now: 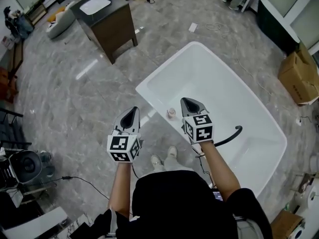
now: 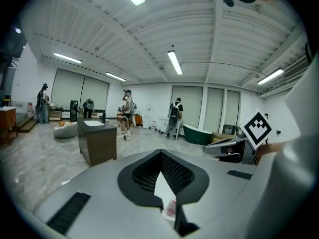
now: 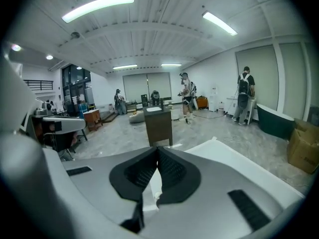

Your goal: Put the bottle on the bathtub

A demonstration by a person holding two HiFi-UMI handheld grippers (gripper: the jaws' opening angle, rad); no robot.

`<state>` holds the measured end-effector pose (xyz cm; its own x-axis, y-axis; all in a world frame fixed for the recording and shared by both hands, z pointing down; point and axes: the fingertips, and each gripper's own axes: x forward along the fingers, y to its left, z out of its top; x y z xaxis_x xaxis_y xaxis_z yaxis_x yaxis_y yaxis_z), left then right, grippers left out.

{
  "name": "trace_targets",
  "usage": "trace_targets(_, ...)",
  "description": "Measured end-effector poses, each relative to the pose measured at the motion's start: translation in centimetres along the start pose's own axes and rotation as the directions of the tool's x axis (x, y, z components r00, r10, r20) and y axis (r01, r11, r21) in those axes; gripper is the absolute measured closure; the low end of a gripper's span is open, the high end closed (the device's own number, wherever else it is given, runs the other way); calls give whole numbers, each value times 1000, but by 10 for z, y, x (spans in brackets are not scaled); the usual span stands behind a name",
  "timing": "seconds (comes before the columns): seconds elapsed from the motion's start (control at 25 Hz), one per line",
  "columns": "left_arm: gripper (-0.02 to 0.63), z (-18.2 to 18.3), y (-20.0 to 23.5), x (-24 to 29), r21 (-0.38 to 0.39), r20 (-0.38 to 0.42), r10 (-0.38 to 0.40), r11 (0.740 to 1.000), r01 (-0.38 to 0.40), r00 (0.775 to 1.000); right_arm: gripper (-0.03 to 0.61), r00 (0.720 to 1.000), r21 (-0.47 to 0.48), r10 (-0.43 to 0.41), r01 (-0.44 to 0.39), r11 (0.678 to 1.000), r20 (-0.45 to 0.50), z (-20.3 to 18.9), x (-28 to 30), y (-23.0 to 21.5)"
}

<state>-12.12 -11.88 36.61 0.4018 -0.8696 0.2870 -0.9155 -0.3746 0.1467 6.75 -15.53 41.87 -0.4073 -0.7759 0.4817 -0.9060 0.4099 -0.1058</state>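
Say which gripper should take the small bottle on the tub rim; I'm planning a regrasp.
Probably the right gripper: the small pale bottle stands on the white bathtub's rim just beside it; the left gripper is farther off, over the grey floor. Both jaws are together.

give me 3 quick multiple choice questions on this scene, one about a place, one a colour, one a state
1. Where is the bottle?
A. on the rim of the bathtub
B. on the floor
C. down in the basin

2. What colour is that bathtub?
A. brown
B. white
C. yellow

3. How are the jaws of the right gripper?
A. wide open
B. shut on the bottle
C. shut, empty

Answers: 1 A, it stands upright on the near rim; 2 B, the whole tub is white; 3 C, the tips meet with nothing clamped.
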Motion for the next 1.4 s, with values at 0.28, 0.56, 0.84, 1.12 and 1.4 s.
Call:
trace_targets(0.28, 601, 45, -5, -22, 45, 80, 21, 999, -25, 997, 554, 992, -29, 35, -31, 999, 120, 55, -32, 8)
trace_targets(0.56, 601, 80, -24, -38, 92, 145, 13, 995, -26, 989, 554, 976, -50, 61, -52, 997, 208, 91, -61, 12)
trace_targets(0.84, 601, 105, -31, -53, 134, 191, 26, 990, -52, 981, 554, 965, -67, 77, -62, 996, 250, 109, -76, 14)
trace_targets(1.12, 601, 115, -27, -63, 183, 217, 36, 980, -77, 975, 554, 952, -79, 96, -77, 994, 290, 131, -90, 21)
trace_targets(1.4, 601, 121, -27, -72, 185, 238, 41, 979, -87, 970, 554, 933, -97, 111, -82, 992, 341, 142, -103, 35)
